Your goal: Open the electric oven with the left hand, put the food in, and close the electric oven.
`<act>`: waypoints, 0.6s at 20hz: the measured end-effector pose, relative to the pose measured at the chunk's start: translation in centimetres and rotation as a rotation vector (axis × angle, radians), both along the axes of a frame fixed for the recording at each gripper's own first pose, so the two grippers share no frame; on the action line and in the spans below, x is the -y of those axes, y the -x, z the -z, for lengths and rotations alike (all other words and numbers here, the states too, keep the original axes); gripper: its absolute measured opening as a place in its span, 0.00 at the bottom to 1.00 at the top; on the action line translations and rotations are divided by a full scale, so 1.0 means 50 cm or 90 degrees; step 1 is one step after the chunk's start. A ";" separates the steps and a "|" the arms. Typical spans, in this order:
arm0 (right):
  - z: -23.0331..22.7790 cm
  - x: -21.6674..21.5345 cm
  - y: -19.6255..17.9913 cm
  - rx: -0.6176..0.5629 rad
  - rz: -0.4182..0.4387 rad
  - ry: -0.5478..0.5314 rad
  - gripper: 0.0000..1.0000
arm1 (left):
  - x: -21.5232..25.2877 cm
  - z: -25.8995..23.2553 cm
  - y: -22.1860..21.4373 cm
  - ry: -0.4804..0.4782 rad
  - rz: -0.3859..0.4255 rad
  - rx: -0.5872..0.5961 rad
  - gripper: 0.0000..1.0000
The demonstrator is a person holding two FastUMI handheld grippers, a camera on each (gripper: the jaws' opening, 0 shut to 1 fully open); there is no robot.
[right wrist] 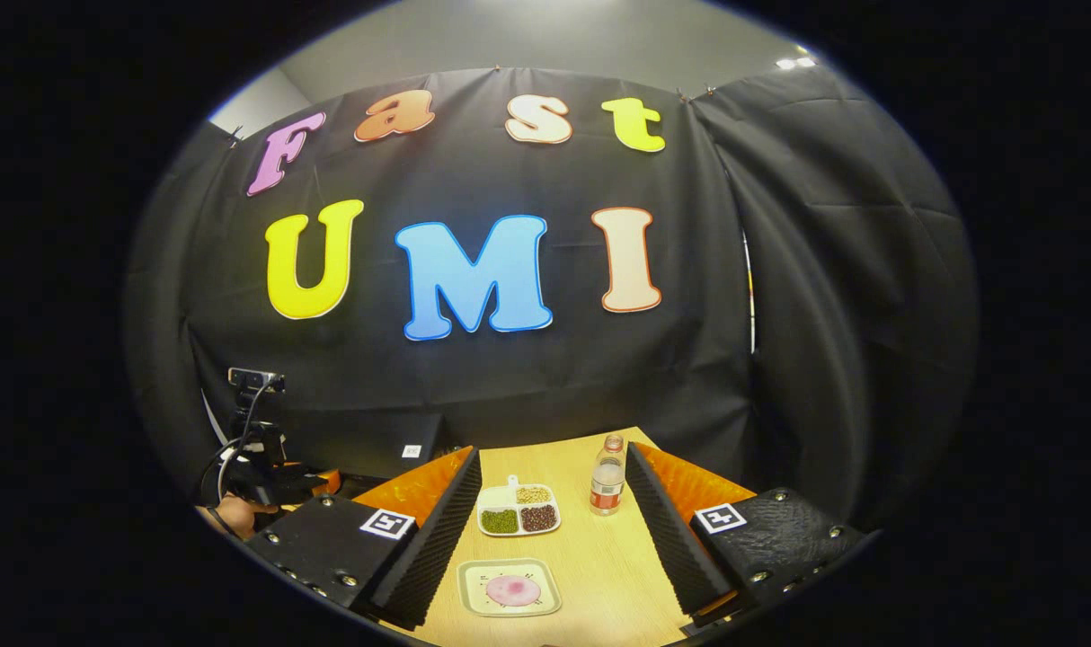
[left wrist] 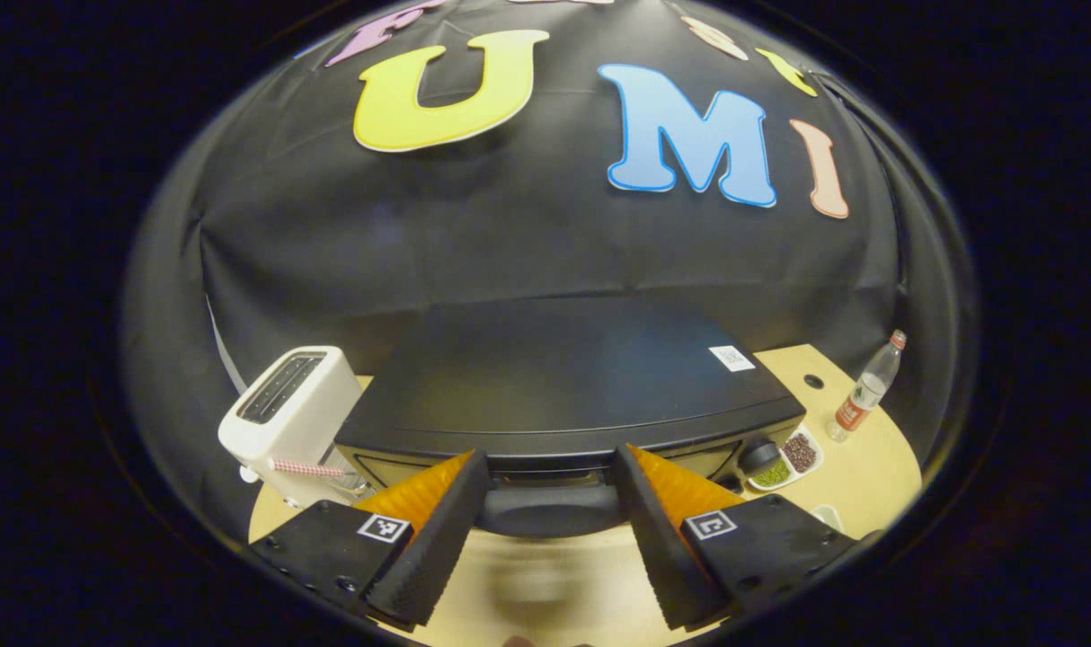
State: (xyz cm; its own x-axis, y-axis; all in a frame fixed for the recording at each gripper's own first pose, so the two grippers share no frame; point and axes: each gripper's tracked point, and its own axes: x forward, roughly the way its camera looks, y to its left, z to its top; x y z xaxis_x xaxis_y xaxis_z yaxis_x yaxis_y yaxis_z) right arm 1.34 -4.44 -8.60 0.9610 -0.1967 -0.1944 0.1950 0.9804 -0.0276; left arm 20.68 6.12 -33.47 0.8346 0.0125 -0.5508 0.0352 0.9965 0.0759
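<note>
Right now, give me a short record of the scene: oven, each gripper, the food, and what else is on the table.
oven: black oven, door closed
left gripper: left gripper open, fingers either side of the door handle
right gripper: right gripper open, empty, above the table
food: pink food on a tray
other: toaster, bottle, divided dish

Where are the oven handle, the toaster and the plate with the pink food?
oven handle (left wrist: 550, 508), left gripper view, middle of bar.
toaster (left wrist: 289, 422), left gripper view, front face.
plate (right wrist: 475, 600), right gripper view, bare left rim.
</note>
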 end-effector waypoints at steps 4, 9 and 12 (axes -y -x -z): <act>-0.008 -0.013 0.003 0.007 -0.017 0.004 0.98 | 0.003 0.001 0.023 -0.006 -0.002 -0.006 0.94; -0.010 -0.013 0.012 0.007 -0.024 -0.003 0.98 | 0.005 0.011 0.082 -0.019 0.000 -0.012 0.95; -0.011 -0.016 0.017 0.006 -0.032 -0.008 0.98 | 0.006 0.025 0.121 -0.032 0.000 -0.020 0.96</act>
State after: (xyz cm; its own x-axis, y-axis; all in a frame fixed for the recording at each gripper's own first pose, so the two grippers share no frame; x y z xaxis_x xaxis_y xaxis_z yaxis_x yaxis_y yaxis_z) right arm 0.47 -3.63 -8.03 0.9713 -0.1462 -0.1876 0.1462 0.9892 -0.0139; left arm 14.61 5.82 -34.70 0.8168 0.0403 -0.5755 0.0385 0.9915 0.1240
